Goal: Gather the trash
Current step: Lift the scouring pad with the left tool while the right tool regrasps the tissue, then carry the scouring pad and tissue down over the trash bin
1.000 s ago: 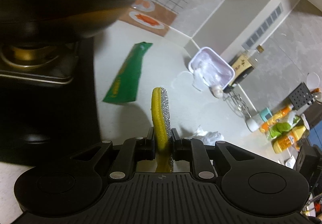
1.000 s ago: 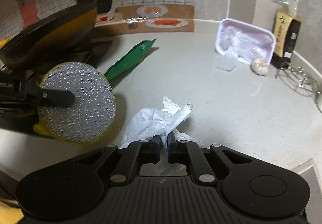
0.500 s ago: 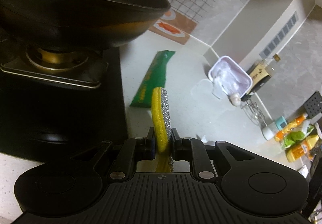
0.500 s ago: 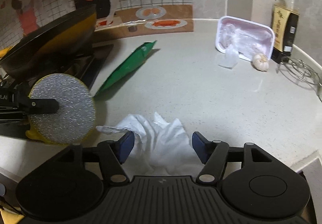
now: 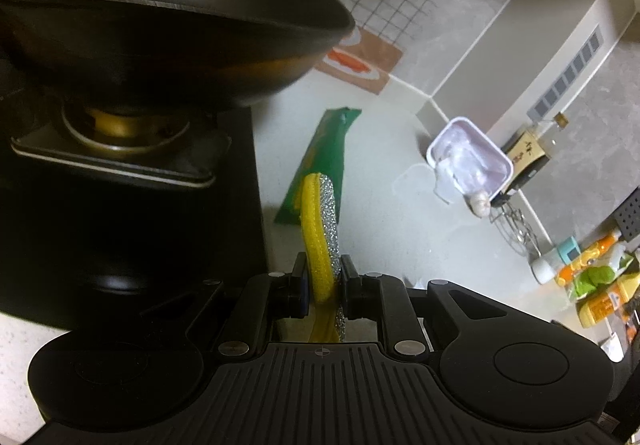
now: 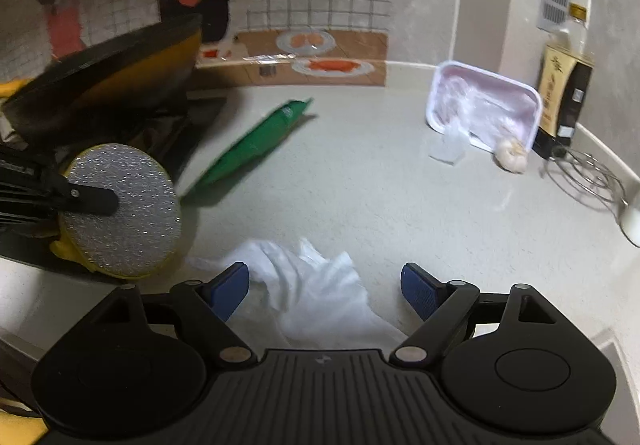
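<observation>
My left gripper (image 5: 324, 277) is shut on a round yellow and silver scrubbing sponge (image 5: 320, 229), held upright beside the stove; the sponge also shows in the right wrist view (image 6: 124, 205). My right gripper (image 6: 324, 285) is open, its blue pads either side of a crumpled white plastic wrapper (image 6: 316, 285) lying on the counter. A long green wrapper (image 6: 248, 145) lies flat further back; it also shows in the left wrist view (image 5: 324, 153). A pale pink foam tray (image 6: 484, 105) with clear film sits at the back right.
A black wok (image 5: 160, 29) sits on the gas stove (image 5: 120, 165) at the left. A garlic bulb (image 6: 512, 157), a dark bottle (image 6: 564, 93) and a wire whisk (image 6: 588, 177) stand at the right. Orange and green packages (image 5: 600, 285) lie at the far right.
My right gripper has opened and let go of the white wrapper, which now lies spread on the counter. My left gripper has drawn back toward the stove with the sponge.
</observation>
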A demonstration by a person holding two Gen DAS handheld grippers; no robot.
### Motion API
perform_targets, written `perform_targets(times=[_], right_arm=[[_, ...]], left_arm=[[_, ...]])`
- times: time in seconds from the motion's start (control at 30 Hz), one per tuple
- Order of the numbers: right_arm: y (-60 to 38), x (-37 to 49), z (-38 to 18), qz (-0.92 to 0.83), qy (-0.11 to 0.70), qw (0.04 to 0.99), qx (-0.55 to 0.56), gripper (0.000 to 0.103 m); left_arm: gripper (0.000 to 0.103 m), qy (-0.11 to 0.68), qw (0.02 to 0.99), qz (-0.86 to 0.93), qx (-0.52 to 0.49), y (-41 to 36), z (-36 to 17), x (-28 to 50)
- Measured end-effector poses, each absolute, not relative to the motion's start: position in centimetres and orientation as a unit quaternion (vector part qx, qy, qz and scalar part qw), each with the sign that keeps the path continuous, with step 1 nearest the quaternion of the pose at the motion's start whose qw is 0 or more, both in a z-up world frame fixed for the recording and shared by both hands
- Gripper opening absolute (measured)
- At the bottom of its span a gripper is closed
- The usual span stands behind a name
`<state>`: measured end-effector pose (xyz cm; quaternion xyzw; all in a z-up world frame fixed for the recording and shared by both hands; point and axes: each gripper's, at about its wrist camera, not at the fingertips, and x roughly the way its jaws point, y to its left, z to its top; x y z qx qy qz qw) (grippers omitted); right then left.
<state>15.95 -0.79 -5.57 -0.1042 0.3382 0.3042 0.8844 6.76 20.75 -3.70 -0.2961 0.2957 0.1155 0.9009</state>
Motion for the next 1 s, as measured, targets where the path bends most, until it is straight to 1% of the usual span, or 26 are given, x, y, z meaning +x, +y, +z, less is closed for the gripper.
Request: perform_targets(times=[0.37,0.4,0.47,0.5,0.57,0.6,0.8,1.0], right_arm=[[2.6,18.0,-8.1,0.295,0.370,0.873,-0.117,0.084],[2.7,18.1,-8.3,0.290,0.376,0.872,-0.120,0.081],[2.4,18.1,-8.5,0.293,0.383,0.868,-0.115,0.057],[2.1,18.1,-8.6,0.298,0.393,0.863,-0.110,0.033],[1.2,18.3,-8.3,0.305,0.412,0.854,-0.088,0.015],[0.5,18.2,-8.0,0.306,0.414,0.854,-0.076,0.011],[-5.3,16.4,-4.1,0.304,0.385,0.871,0.002,0.010],[-13.3,13.2,-1.6,0.265,0.356,0.892,0.081,0.010]], left_arm=[[0.018,0.301,0.903,0.115,-0.285,20.7,-3.5,6.9],[0.018,0.302,0.903,0.115,-0.283,20.6,-3.5,6.9],[0.018,0.303,0.904,0.114,-0.279,20.5,-3.3,6.9],[0.018,0.303,0.905,0.113,-0.277,20.3,-3.2,6.9],[0.018,0.303,0.906,0.110,-0.273,20.0,-3.0,7.0],[0.018,0.303,0.908,0.107,-0.270,19.7,-2.9,7.0],[0.018,0.309,0.918,0.064,-0.242,16.3,-1.8,7.8],[0.018,0.327,0.924,-0.010,-0.199,9.9,-1.1,9.3]])
